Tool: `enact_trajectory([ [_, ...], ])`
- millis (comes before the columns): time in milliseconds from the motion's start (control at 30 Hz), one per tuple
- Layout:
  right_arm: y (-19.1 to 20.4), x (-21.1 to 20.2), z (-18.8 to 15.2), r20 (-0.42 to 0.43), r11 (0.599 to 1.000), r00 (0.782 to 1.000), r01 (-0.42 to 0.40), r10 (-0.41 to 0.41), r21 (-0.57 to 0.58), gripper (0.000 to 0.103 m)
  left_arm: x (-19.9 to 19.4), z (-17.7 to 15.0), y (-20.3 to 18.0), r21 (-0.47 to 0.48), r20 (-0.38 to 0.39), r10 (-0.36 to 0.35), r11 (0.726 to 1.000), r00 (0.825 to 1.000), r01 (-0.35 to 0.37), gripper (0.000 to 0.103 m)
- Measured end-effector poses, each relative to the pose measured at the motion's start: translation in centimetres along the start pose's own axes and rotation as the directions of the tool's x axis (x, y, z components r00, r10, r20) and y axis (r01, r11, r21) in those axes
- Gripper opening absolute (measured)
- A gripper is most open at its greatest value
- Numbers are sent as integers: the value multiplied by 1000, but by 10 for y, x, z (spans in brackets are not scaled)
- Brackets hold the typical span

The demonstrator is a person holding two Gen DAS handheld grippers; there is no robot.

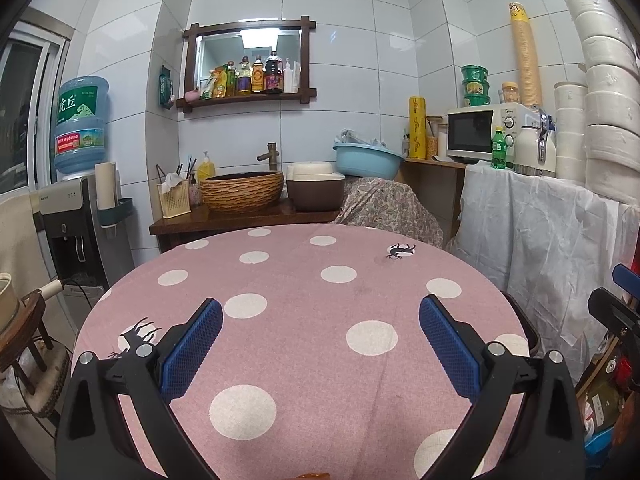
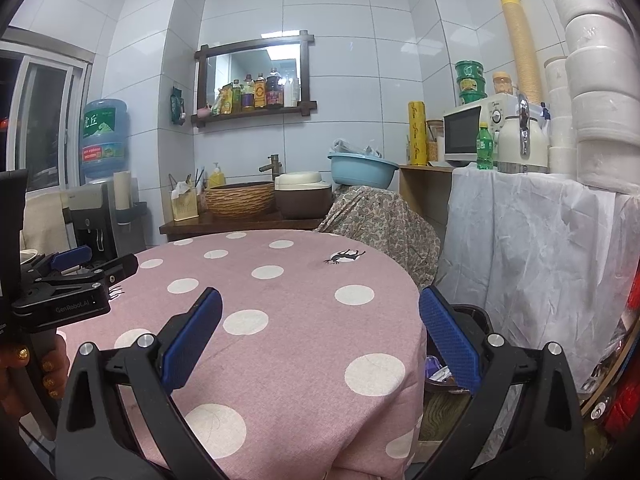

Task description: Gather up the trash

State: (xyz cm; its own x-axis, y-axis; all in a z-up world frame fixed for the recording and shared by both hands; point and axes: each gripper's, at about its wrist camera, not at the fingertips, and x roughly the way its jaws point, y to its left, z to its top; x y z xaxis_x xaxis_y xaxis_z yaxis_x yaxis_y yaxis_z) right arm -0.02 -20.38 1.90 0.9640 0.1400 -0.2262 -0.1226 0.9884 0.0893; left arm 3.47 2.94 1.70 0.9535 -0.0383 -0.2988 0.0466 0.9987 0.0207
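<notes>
**Hovering both tools, spread wide, over the dotted surface**

Holding the left tool [image 1: 320,312] low over the middle of the round surface [image 1: 304,280], with its blue pads [image 1: 192,348] set wide apart and only pink dotted cloth showing between them. Catching, at the very bottom edge of the left view, a sliver of something orange-brown [image 1: 313,476], cropped too hard to identify.

Holding the right tool [image 2: 320,308] over the right edge of the surface, gaping just as wide, with one pad above the cloth and the other out past the rim. Catching this tool in the left view only as a black-and-blue fragment at the far right.

Revealing in the right view what the left view is reducing to a dark arc beyond the cloth: a dark bin [image 2: 478,318] standing just beside the surface and below its rim. Showing trash [image 2: 438,370] lying inside it as purple and white scraps, partly covered by the right-hand pad.

Showing also, at the left of the right view only, a hand [image 2: 36,364] with gold-painted nails wrapping the left tool's handle, and that tool side-on with its fingers apart.

Sharing one backdrop in both views: a blue basin [image 1: 368,158] and a microwave [image 2: 464,136] against the tiled wall.
</notes>
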Motion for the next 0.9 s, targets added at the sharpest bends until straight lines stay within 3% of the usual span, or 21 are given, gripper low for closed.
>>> enact_trajectory([
  [900,1,6,-3,-17,1000,1000,-9,10,7,97,5,0,8,-14,-29,-17,1000,999,17,98],
])
